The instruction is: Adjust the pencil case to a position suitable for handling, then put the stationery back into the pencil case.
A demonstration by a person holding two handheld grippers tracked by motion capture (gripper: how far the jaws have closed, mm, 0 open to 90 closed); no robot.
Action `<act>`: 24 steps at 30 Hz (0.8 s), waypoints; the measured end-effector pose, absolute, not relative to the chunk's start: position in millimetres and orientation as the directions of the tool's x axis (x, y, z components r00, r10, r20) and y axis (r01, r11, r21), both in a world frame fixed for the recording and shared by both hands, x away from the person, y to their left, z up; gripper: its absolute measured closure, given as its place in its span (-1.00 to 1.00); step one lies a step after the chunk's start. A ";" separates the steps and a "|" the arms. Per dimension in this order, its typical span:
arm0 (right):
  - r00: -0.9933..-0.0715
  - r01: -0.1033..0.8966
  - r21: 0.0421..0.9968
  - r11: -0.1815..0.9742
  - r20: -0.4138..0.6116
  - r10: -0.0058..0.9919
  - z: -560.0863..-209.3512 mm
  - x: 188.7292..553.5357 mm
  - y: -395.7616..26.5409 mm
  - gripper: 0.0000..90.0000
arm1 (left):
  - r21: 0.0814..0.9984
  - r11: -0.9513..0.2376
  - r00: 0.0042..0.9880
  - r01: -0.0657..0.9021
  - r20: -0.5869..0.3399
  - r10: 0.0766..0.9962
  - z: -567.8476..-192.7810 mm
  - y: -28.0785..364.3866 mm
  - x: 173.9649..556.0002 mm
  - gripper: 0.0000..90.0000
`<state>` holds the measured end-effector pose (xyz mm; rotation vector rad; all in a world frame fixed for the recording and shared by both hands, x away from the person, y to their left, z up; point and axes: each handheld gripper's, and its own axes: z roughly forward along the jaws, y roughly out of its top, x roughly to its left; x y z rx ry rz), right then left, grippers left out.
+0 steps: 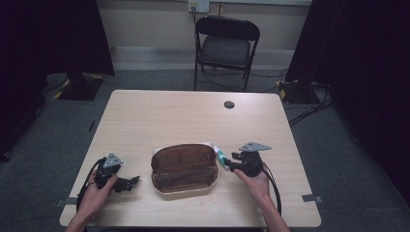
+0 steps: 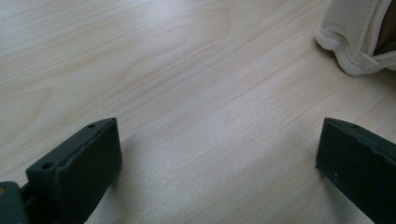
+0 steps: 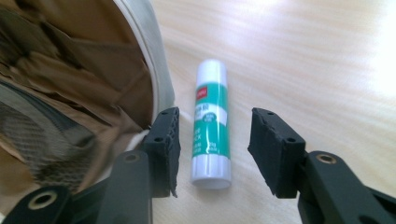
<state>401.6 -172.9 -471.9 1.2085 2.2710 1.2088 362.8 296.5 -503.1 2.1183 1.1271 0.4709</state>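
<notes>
Because the glue stick (image 3: 211,122) lies flat on the bench (image 1: 159,113), just beside the right wall of the open pouch (image 1: 183,169) toward the near edge, the right gripper (image 3: 214,145) straddles it with jaws partly open, pads clear of it. One pad crowds the pouch rim and could pinch fabric or roll the stick away. The left gripper (image 2: 217,161) rests near the bench's near-left corner, jaws wide and empty.
</notes>
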 end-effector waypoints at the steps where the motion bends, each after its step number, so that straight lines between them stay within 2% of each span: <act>1: -0.601 0.541 0.786 0.298 0.114 0.791 -473.5 402.8 -171.4 0.15 | 0.712 -0.392 0.559 0.582 -0.001 0.829 -503.1 296.5 362.8 -1.00; 7: -0.614 0.543 0.773 0.327 0.100 0.783 -480.5 407.1 -164.3 0.08 | 0.714 -0.391 0.556 0.581 0.002 0.831 -503.1 296.3 361.9 -1.00; 13: -0.600 0.567 0.758 0.322 0.111 0.792 -489.2 413.4 -164.7 0.10 | 0.714 -0.391 0.557 0.581 0.001 0.830 -503.2 296.4 361.4 -1.00; 18: -0.608 0.556 0.751 0.357 0.074 0.791 -496.0 411.4 -159.0 0.12 | 0.714 -0.391 0.558 0.581 0.000 0.830 -503.2 296.4 361.6 -1.00; 24: -0.598 0.542 0.757 0.365 0.043 0.800 -496.8 409.7 -159.3 0.28 | 0.716 -0.388 0.557 0.581 -0.002 0.830 -503.4 295.6 363.7 -1.00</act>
